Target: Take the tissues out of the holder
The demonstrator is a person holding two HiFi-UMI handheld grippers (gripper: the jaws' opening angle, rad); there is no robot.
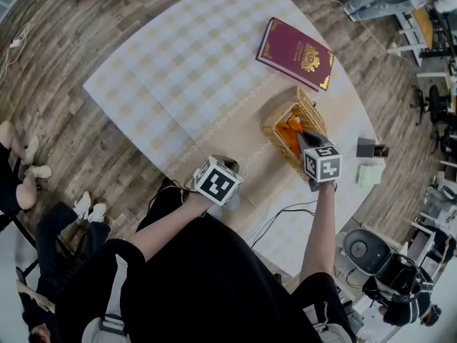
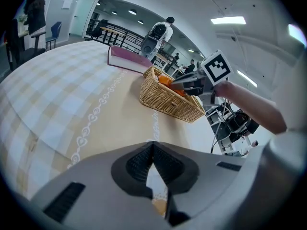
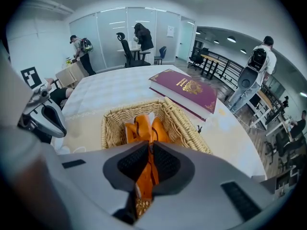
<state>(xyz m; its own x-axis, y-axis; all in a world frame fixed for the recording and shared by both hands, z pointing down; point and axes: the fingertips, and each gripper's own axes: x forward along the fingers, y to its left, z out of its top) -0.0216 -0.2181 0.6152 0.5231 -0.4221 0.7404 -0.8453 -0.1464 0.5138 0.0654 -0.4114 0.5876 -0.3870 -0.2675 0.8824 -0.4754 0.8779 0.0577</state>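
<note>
Your left gripper (image 2: 152, 147) sits closest, jaws pressed together on nothing, low over the tablecloth (image 2: 72, 95) and well apart from the work. Your right gripper (image 3: 149, 147) has its jaws pinched on the orange tissues (image 3: 143, 126), which lie inside the wicker holder (image 3: 187, 128). Lift straight up and slowly, so they clear the rim without dragging the light holder along; steady it with your left if it tips. Something pale may lie under the orange, but it is too hidden to tell.
</note>
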